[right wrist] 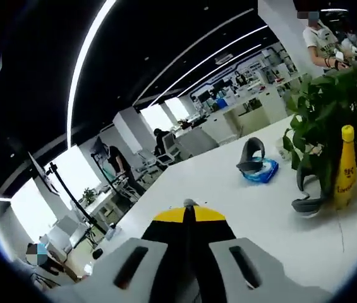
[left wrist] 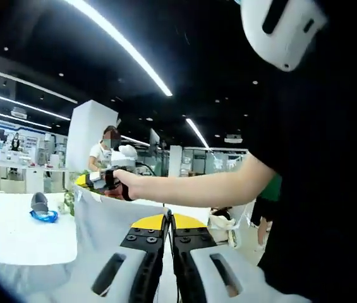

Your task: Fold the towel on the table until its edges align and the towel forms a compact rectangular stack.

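Observation:
The pale grey towel (left wrist: 108,221) is lifted off the white table (left wrist: 20,233) and stretched between both grippers. My left gripper (left wrist: 167,218) has its yellow-tipped jaws shut on the towel's upper edge at the near end. In the left gripper view the right gripper (left wrist: 88,180), held in a person's hand (left wrist: 120,185), pinches the far upper corner, and the cloth hangs below it. In the right gripper view the right gripper (right wrist: 187,211) is shut, with a small nub of towel (right wrist: 190,202) showing at its tip above the table (right wrist: 241,208).
A potted plant (right wrist: 330,107) and a yellow bottle (right wrist: 345,167) stand at the table's right side. A blue and grey item (right wrist: 258,165) lies near them, seen also as the blue and grey item (left wrist: 41,208). A person (left wrist: 102,151) stands beyond the table.

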The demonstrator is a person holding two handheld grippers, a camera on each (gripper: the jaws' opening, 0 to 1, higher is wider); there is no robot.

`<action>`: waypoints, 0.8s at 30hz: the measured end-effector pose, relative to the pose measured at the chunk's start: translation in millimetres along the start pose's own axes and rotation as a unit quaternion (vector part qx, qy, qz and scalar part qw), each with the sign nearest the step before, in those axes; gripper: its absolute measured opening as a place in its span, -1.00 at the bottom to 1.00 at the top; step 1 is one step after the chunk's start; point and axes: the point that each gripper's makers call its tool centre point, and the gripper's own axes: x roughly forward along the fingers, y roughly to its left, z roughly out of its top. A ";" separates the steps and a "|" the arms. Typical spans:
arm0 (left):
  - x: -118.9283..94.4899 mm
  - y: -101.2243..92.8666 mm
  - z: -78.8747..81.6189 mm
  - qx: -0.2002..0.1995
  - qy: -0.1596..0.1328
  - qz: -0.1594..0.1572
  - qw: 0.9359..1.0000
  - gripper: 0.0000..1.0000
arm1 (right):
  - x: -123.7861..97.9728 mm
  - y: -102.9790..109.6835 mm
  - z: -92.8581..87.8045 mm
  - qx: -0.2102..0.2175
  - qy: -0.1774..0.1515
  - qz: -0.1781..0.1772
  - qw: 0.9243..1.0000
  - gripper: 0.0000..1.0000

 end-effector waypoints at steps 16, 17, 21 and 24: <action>-88.9 44.9 13.4 -0.027 -0.007 0.078 0.997 -0.95 | 58.0 74.6 -1.9 0.003 0.001 0.038 0.999 -1.00; -94.9 48.0 14.6 -0.030 -0.007 0.079 0.996 -0.95 | 60.5 78.9 -2.3 0.000 0.002 0.039 0.999 -1.00; -112.7 57.6 19.7 -0.044 -0.018 0.082 0.995 -0.95 | 71.2 95.7 -0.9 -0.005 0.000 0.042 0.999 -1.00; -124.6 65.7 21.2 -0.043 -0.019 0.088 0.995 -0.95 | 78.6 105.6 -3.2 -0.017 0.002 0.040 0.999 -1.00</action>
